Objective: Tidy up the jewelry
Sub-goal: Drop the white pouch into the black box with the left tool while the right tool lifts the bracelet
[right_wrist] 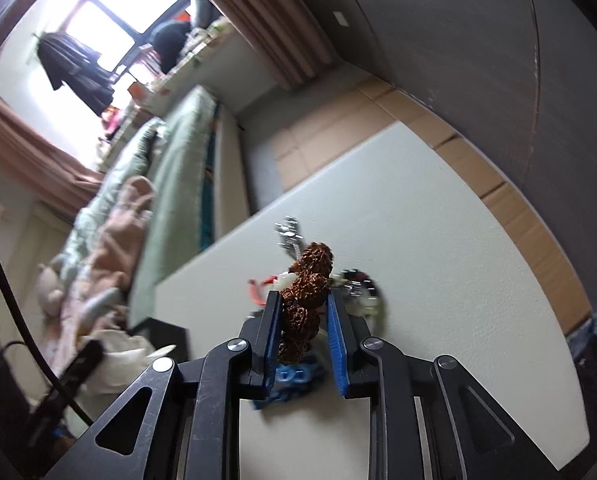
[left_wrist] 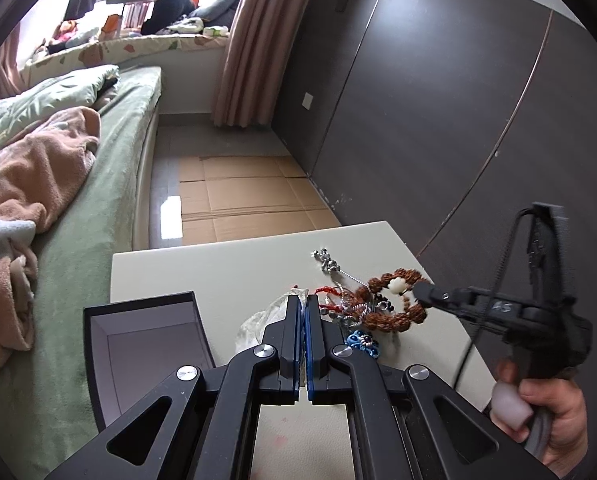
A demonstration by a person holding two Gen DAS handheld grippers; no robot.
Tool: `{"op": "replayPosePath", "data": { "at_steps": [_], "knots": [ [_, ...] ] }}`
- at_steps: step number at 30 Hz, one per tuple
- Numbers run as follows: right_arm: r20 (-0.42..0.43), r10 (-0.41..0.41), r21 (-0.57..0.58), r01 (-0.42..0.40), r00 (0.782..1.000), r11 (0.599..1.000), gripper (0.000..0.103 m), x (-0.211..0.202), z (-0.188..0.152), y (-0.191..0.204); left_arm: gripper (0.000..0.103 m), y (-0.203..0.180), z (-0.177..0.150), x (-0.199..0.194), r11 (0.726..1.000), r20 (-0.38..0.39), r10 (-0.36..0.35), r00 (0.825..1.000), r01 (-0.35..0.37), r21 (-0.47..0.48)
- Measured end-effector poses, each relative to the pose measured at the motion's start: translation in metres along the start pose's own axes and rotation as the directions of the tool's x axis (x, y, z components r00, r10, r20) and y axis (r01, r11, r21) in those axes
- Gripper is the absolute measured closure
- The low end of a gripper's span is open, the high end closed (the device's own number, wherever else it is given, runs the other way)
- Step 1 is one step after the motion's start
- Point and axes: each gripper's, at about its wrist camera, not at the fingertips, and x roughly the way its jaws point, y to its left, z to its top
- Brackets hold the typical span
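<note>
A pile of jewelry lies on the white table (left_wrist: 226,276): a brown seed-bead bracelet (left_wrist: 394,300) with a white bead, a silver chain (left_wrist: 330,266), a red cord (left_wrist: 325,290) and a blue knot piece (left_wrist: 362,342). My left gripper (left_wrist: 302,308) is shut and empty, just left of the pile. My right gripper (right_wrist: 304,308) has its jaws around the brown bracelet (right_wrist: 308,276), pinching its beads; in the left wrist view its tip (left_wrist: 424,294) meets the bracelet's right side. An open black box (left_wrist: 146,344) sits on the table's left.
A crumpled clear plastic bag (left_wrist: 258,320) lies beside the left fingers. A bed with green sheet (left_wrist: 110,184) stands left of the table, a dark wardrobe wall (left_wrist: 438,100) to the right. Flattened cardboard (left_wrist: 242,196) covers the floor beyond.
</note>
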Motion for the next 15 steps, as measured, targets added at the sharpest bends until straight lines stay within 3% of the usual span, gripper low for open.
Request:
{"op": "replayPosePath", "data": {
  "at_steps": [15],
  "knots": [
    [0.139,0.130,-0.110,-0.115,0.982,0.987,0.080,-0.065,-0.008,0.039,0.102,0.018,0.002,-0.031,0.999,0.070,0.020,0.997,-0.017,-0.050]
  ]
}}
